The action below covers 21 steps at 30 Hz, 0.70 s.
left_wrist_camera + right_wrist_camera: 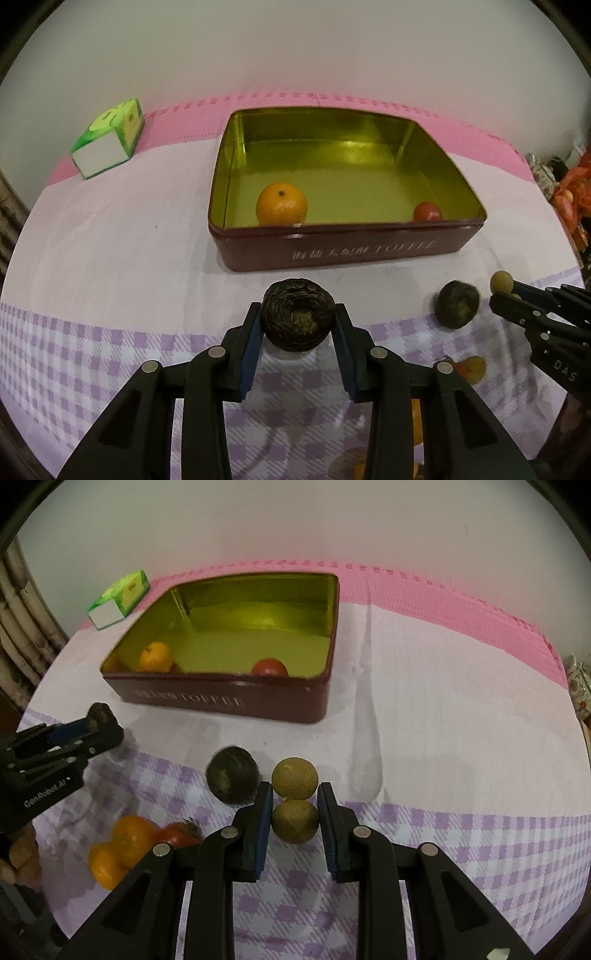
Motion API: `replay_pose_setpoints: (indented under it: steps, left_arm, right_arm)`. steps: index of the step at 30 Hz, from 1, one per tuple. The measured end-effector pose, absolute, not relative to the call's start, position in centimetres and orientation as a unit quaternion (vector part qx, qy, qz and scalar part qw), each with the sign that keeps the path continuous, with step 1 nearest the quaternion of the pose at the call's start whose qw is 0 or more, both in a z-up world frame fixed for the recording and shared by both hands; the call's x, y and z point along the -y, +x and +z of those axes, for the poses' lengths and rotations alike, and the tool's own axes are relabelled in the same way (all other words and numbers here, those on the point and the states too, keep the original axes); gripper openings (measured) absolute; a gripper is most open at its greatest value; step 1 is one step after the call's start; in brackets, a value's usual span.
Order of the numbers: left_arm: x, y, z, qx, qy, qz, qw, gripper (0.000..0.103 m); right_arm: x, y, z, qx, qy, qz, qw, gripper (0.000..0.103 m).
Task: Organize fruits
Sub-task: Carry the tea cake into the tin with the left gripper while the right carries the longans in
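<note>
Left gripper (298, 325): clamped on a dark wrinkled round fruit (298, 319), held just above the checked lilac-and-white tablecloth (110, 258). Right gripper (294, 819): closed on the nearer of two joined tan-green round fruits (294, 821); the farther one (294, 778) projects beyond the fingertips. Second dark round fruit (232, 775): on the cloth, just left of the right gripper. Open maroon rectangular toffee tin with gold interior (369, 251): contains one orange (282, 203) and one red tomato (427, 212). Two oranges (122, 845) and a tomato (179, 833): on the cloth. Green-and-white carton (107, 144): left of the tin.
</note>
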<state>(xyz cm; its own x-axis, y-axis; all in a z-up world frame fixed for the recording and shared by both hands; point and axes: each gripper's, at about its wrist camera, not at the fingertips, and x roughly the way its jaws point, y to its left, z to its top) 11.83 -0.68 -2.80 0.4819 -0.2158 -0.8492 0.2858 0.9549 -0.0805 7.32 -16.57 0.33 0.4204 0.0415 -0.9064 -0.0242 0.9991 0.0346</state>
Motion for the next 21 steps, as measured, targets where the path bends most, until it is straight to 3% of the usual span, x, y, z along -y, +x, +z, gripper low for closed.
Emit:
replay_pose_setpoints:
  steps: [10,21]
  left_arm:
    - [1.1,13.4,1.0,-0.451,0.032,-0.161,0.877,0.038]
    - [1.1,17.7,0.2,-0.451,0.041,-0.134,0.882,0.038]
  right_arm:
    - [15.5,9.9,3.2,-0.507,-0.001,0.038,0.861,0.023]
    - [14.7,15.6,2.0,-0.517,-0.011,0.051,0.854,0.023]
